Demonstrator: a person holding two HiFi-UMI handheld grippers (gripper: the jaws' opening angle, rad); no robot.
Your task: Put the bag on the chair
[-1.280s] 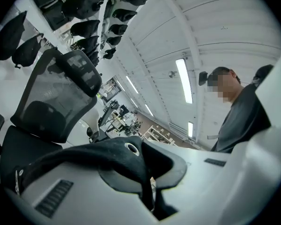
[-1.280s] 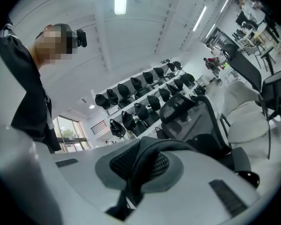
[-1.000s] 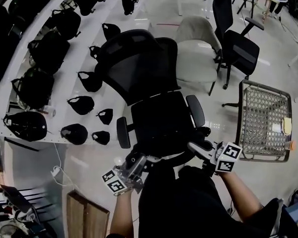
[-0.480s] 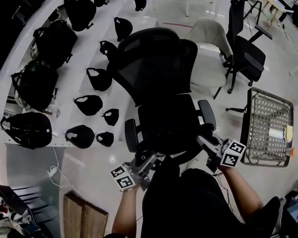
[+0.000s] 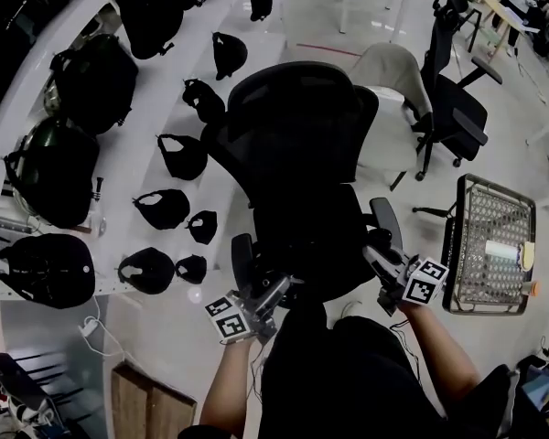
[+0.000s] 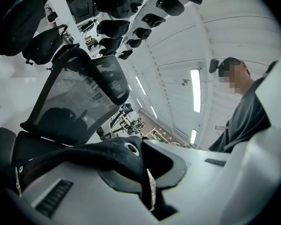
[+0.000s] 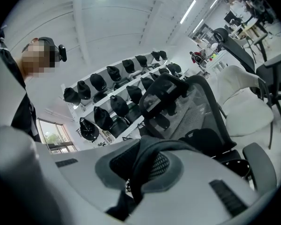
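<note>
A black mesh office chair (image 5: 302, 144) stands in front of me, its seat (image 5: 311, 236) facing me. The black bag (image 5: 339, 373) hangs low between my arms, just short of the seat's front edge. My left gripper (image 5: 276, 293) is shut on a black bag strap with a metal eyelet (image 6: 119, 153), pinched between its jaws (image 6: 147, 184). My right gripper (image 5: 380, 271), beside the chair's right armrest, is shut on a padded mesh shoulder strap (image 7: 152, 161) between its jaws (image 7: 131, 184). The chair's backrest (image 6: 75, 97) (image 7: 192, 111) shows beyond both straps.
White shelves (image 5: 119, 154) at the left carry several black bags and pouches. A beige chair (image 5: 393, 71) and another black office chair (image 5: 457, 122) stand behind. A wire-mesh cart (image 5: 489, 245) is at the right. A wooden board (image 5: 151, 405) lies at the lower left.
Both grippers have carried the bag forward, closer to the chair's seat. The chair now fills more of the middle of the head view.
</note>
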